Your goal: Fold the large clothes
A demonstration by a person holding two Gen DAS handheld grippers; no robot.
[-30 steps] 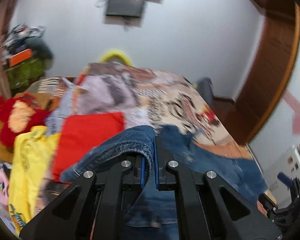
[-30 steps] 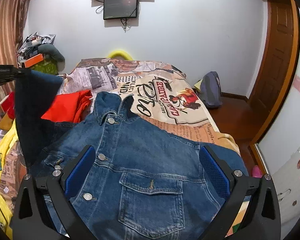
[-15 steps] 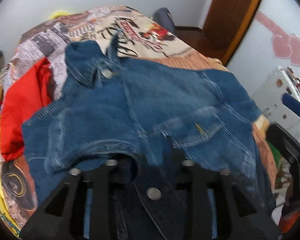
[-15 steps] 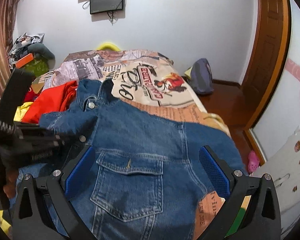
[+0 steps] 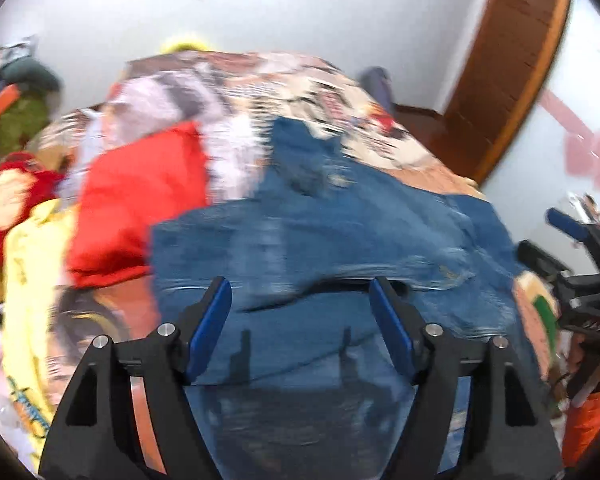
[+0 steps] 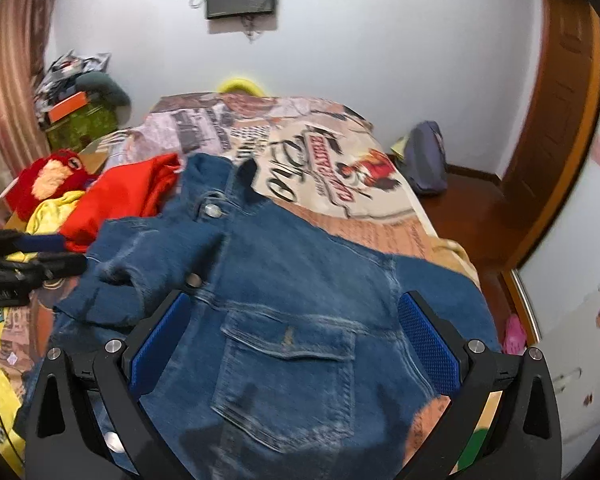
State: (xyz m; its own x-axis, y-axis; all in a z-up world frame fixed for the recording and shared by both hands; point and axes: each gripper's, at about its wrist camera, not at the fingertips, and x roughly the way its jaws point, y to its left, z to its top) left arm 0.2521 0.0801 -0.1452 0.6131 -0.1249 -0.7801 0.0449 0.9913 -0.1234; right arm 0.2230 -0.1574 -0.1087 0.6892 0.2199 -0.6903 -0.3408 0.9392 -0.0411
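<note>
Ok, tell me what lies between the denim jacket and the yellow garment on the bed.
A red garment lies between the denim jacket and the yellow garment, its edge against the jacket's collar side. The right wrist view shows it clearly.

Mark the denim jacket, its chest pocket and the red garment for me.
denim jacket (image 6: 300,264): right wrist view, on the front panel.
chest pocket (image 6: 284,384): right wrist view, below the flap.
red garment (image 6: 128,196): right wrist view, on its middle.

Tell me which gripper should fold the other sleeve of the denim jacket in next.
Right, probably. The right gripper is open over the denim jacket, whose unfolded side lies nearest it; the left gripper, also open, sits by the sleeve already folded in.
</note>
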